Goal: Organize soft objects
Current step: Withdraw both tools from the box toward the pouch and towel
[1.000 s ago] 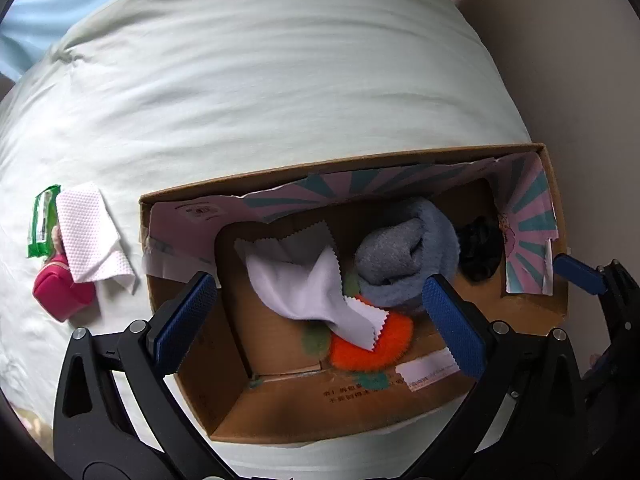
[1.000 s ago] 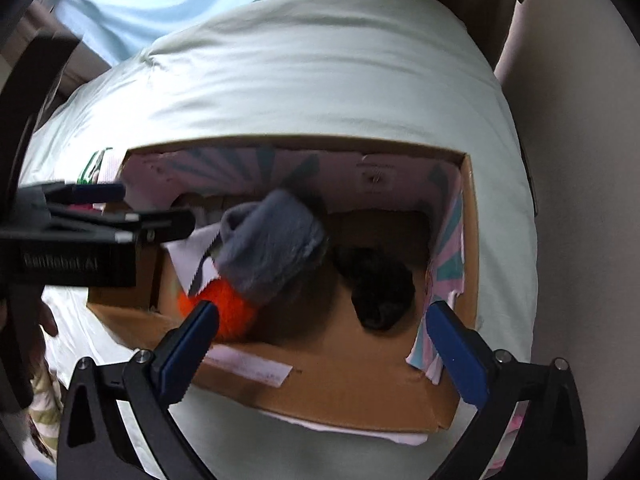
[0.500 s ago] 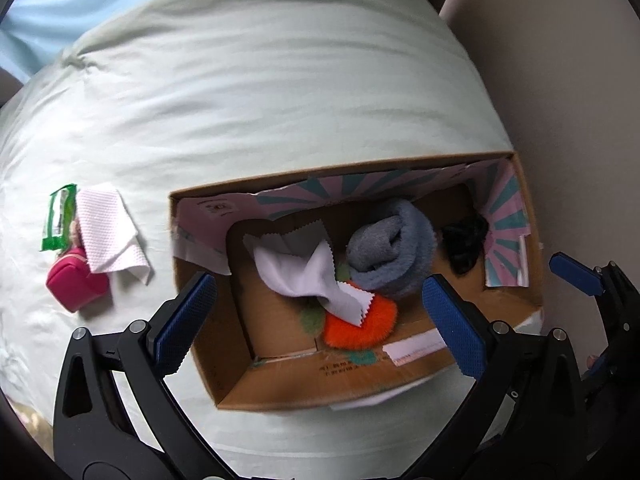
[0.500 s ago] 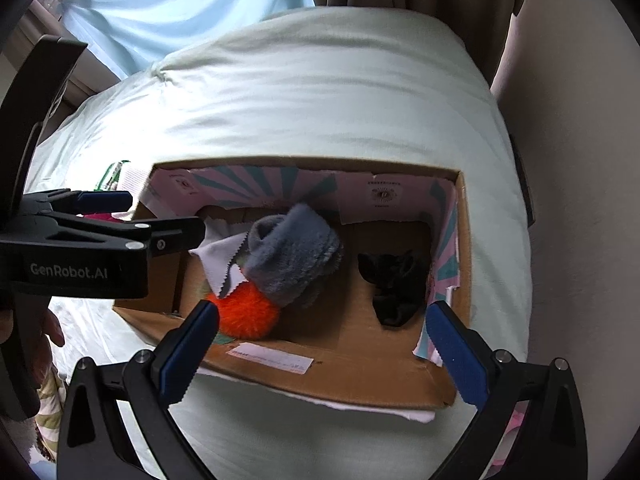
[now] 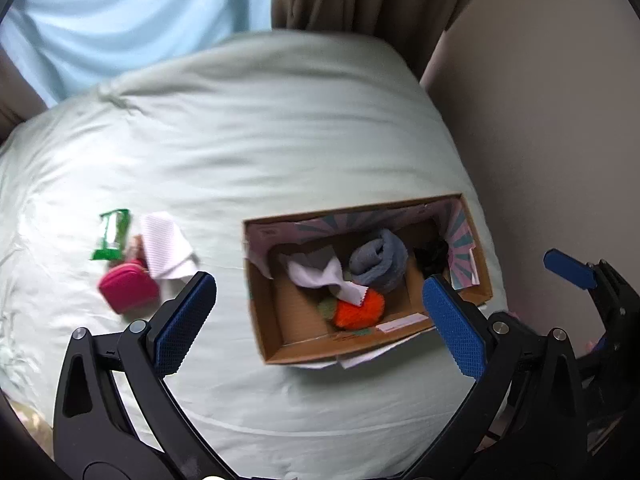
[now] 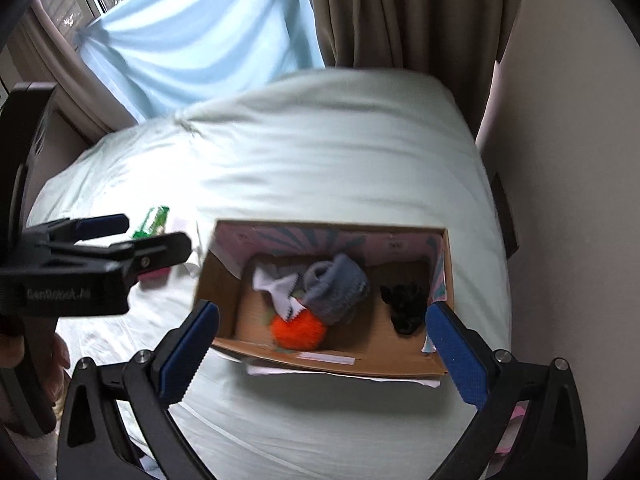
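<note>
An open cardboard box point(image 5: 264, 320) point(image 6: 224, 280) rests on the pale green bedcover. Inside it lie a rolled grey sock point(image 5: 378, 260) point(image 6: 336, 284), a white cloth point(image 5: 316, 274) point(image 6: 276, 284), an orange pompom point(image 5: 358, 312) point(image 6: 298, 330) and a black soft item point(image 5: 430, 254) point(image 6: 404, 306). Left of the box, on the cover, sit a pink pouch point(image 5: 128, 288), a white patterned cloth point(image 5: 164, 246) and a green packet point(image 5: 110, 234) point(image 6: 152, 220). My left gripper point(image 5: 320, 324) is open and empty, high above the bed. My right gripper point(image 6: 322, 352) is open and empty too, above the box's near side.
The bedcover point(image 5: 260, 140) spreads wide behind the box. A beige wall point(image 5: 540, 120) runs along the right, close to the box. Brown curtains point(image 6: 400, 12) and a light blue drape point(image 6: 192, 40) hang at the back. A hand holds the left gripper's body point(image 6: 60, 280).
Both grippers have pulled back and up from the box, so it looks smaller and more of the bed and curtains shows. The box's contents have not moved.
</note>
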`<state>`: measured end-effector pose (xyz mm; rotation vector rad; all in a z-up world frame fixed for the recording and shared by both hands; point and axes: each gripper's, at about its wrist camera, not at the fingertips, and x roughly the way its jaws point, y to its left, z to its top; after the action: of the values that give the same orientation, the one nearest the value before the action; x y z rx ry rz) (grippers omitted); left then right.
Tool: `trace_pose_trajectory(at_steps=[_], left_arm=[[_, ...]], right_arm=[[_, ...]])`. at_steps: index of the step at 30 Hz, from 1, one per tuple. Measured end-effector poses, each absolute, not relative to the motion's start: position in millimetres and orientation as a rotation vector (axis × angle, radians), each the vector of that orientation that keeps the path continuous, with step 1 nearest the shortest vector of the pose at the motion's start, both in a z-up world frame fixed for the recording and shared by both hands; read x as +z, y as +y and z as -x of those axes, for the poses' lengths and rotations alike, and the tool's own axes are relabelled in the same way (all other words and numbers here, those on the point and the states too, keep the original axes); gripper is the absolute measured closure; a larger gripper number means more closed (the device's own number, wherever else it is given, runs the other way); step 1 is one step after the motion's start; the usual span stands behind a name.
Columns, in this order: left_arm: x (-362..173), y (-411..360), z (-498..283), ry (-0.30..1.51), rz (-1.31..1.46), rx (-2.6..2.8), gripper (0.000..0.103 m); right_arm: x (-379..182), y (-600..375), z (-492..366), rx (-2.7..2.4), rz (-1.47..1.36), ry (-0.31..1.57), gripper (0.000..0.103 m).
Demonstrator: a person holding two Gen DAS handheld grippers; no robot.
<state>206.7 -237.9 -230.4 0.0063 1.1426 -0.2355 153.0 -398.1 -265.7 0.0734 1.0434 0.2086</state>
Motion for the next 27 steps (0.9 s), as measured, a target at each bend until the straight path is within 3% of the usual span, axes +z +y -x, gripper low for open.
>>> trace_pose_trajectory(at_steps=[13, 27], left_arm=[[-151, -126, -136, 0.964, 0.041, -0.165, 0.000], [-115, 51, -63, 0.833, 0.072, -0.064, 0.000]], right_arm=[[-173, -324, -109, 0.191, -0.029, 0.860, 0.000], [-129, -213, -63, 0.173, -0.105, 0.739, 0.000]])
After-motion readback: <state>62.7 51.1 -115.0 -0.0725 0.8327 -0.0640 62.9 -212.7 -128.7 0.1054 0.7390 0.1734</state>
